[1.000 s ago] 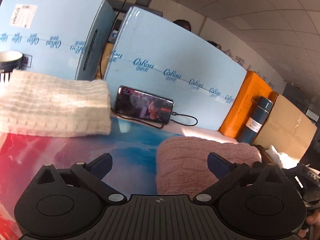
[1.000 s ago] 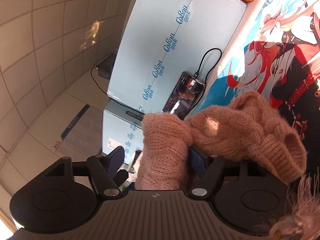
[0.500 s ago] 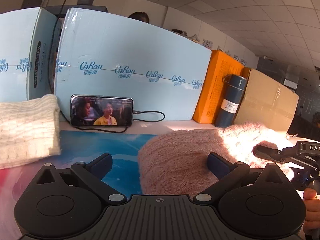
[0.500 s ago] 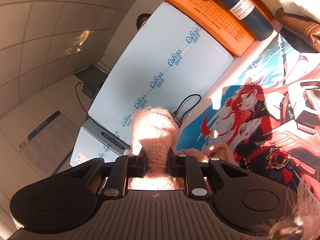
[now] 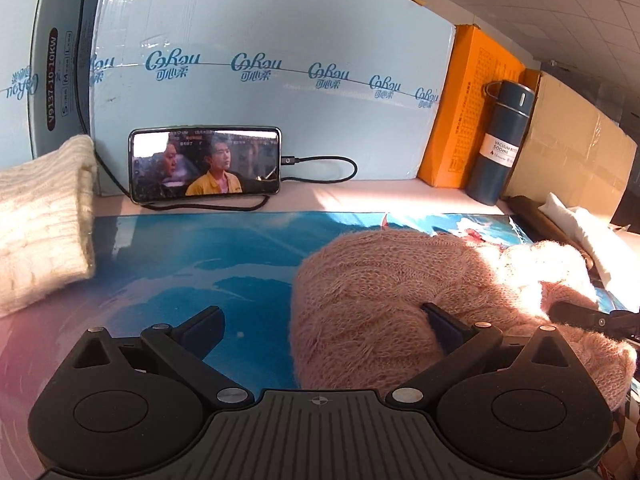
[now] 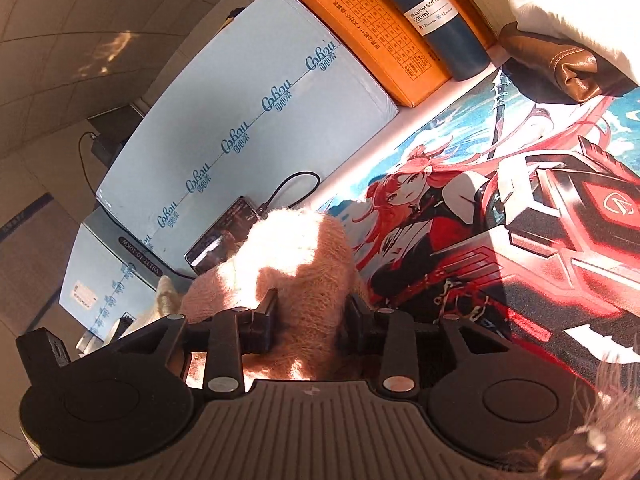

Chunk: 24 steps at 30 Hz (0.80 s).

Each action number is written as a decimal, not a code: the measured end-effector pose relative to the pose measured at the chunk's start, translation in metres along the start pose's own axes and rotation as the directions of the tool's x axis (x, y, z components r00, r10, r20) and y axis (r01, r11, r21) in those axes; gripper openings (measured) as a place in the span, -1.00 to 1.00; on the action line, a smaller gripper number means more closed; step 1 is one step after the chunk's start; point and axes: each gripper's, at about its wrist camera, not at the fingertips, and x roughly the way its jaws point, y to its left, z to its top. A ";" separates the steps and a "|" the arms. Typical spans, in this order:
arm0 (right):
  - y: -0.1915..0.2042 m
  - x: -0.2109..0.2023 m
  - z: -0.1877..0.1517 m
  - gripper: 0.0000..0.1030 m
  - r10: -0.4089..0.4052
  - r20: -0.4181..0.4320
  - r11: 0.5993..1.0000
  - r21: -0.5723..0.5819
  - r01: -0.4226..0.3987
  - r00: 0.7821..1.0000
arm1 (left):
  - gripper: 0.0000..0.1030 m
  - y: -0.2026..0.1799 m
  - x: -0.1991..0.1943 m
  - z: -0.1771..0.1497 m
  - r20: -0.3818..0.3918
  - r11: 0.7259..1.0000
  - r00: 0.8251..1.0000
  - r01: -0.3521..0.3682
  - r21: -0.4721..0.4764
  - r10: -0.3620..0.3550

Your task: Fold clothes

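Pink sweater (image 5: 400,292) bunched on the worktop (image 5: 360,194)
Right claw (image 6: 308,316) opening around its fold; left claw (image 5: 320,320) spread wide, empty.

Left gripper (image 5: 320,326): jaws wide apart; right finger touching pink knit (image 5: 400,280)
Right gripper (image 6: 310,314): jaws opening; pink knit between them

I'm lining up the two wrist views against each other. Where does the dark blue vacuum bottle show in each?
Left wrist view: vacuum bottle upright at right, beside the orange box.
Right wrist view: vacuum bottle at top centre-right, tilted by the camera's roll, against the same orange box.
Shared landmark: the phone leaning on the light blue box.
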 end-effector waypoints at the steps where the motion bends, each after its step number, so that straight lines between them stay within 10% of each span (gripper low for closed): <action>1: 0.002 0.000 -0.001 -0.24 -0.016 0.004 1.000 -0.017 0.016 1.000 | 1.00 0.001 -0.002 0.000 0.009 1.000 1.000 0.012 -0.012 -0.012; 11: 0.008 -0.018 -0.001 0.60 -0.046 0.019 0.998 -0.033 0.046 0.999 | 1.00 0.018 -0.033 -0.002 0.105 0.975 0.981 0.175 -0.134 -0.162; 24: 0.030 -0.013 -0.013 0.67 -0.272 0.004 0.941 -0.207 0.267 0.962 | 1.00 0.020 -0.032 -0.017 -0.016 0.977 0.985 0.167 -0.130 -0.171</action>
